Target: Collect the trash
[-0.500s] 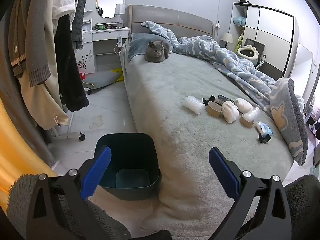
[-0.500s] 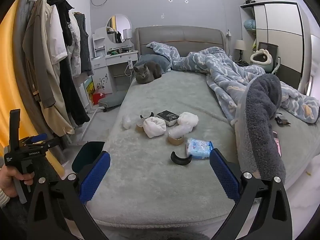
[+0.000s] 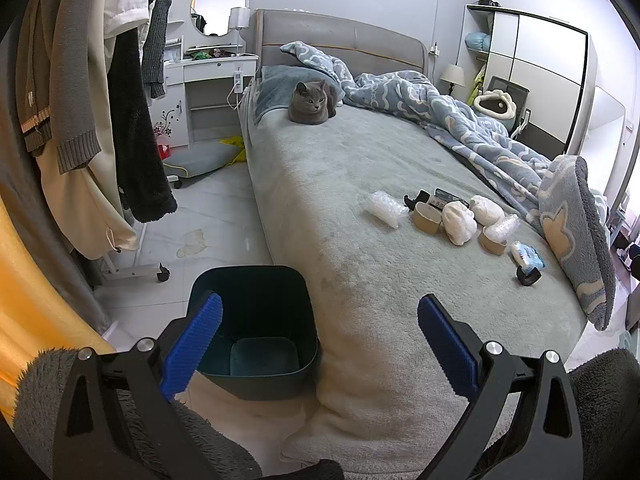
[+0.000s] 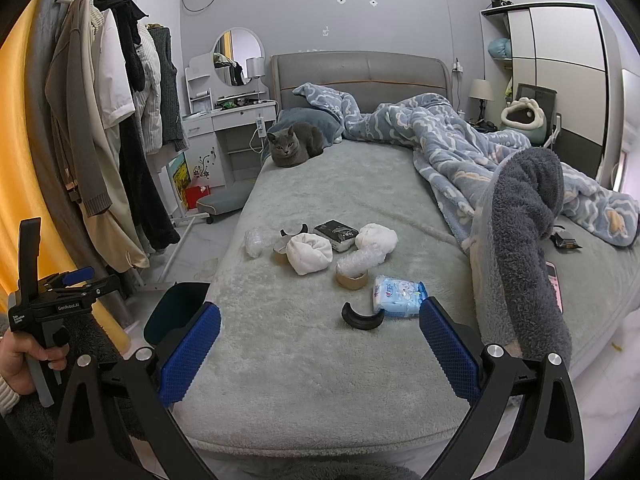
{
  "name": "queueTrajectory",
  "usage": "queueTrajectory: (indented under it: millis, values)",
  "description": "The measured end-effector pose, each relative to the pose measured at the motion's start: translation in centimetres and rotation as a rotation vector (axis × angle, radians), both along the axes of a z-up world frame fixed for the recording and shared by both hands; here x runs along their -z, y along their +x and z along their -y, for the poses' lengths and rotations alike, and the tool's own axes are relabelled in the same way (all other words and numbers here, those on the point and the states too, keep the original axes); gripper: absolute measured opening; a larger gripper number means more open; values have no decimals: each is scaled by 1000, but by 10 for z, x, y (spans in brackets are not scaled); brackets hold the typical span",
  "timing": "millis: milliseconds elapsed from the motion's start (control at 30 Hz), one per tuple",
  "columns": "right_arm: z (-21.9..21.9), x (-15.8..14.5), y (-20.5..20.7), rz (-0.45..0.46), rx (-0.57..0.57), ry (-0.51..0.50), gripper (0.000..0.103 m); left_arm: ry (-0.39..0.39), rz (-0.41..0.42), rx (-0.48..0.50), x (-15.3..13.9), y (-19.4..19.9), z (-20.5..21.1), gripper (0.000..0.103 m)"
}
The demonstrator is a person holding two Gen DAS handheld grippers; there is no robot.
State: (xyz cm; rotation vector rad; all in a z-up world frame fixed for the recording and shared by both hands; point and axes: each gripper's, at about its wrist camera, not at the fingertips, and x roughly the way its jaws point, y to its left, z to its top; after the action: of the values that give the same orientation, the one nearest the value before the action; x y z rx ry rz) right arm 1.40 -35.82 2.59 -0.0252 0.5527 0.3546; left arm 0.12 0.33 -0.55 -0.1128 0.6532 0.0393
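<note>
Little changed from half a second ago. Left gripper (image 3: 319,340) still spread wide, jaws empty, hanging over the edge of the bed (image 3: 360,168) and the dark teal bin (image 3: 256,292) on the floor beside it; bin empty inside, same spot in the view as before. Right gripper (image 4: 320,346) likewise wide apart with nothing between the jaws, aimed down at the bed's grey cover, framing unchanged.

Trash untouched, clustered mid-bed: black curved piece (image 4: 362,318) nearest, just beside the blue-and-white wipes pack (image 4: 398,295); cardboard tape roll (image 4: 352,279) with crumpled clear plastic (image 4: 358,261) on top; white cloth bundle (image 4: 309,255); second white bundle (image 4: 377,238); dark box (image 4: 335,233); another clear plastic wad (image 4: 256,241) at the left end. All well ahead of both grippers, none touched.

Grey cat (image 4: 294,150) loafing near the headboard, same pose. Person's left hand (image 4: 20,364) gripping the left tool's handle at the lower left of the right wrist view, as earlier.
</note>
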Motion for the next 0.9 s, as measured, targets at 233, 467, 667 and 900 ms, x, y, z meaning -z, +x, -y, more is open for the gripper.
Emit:
queueTrajectory:
  millis: [233,467,667,900]
  values:
    - [0,0,0,1,1,1,100,-1,-1,-2,3,1,-2,100]
    - [0,1,0,0,0,0,100,-1,-1,-1,-1,0,0,100]
    - [0,0,0,-1,0,0,100,0,-1,0,0,1,0,100]
    - [1,0,0,0,0,1,100,0,0,-1,5,2,-3,100]
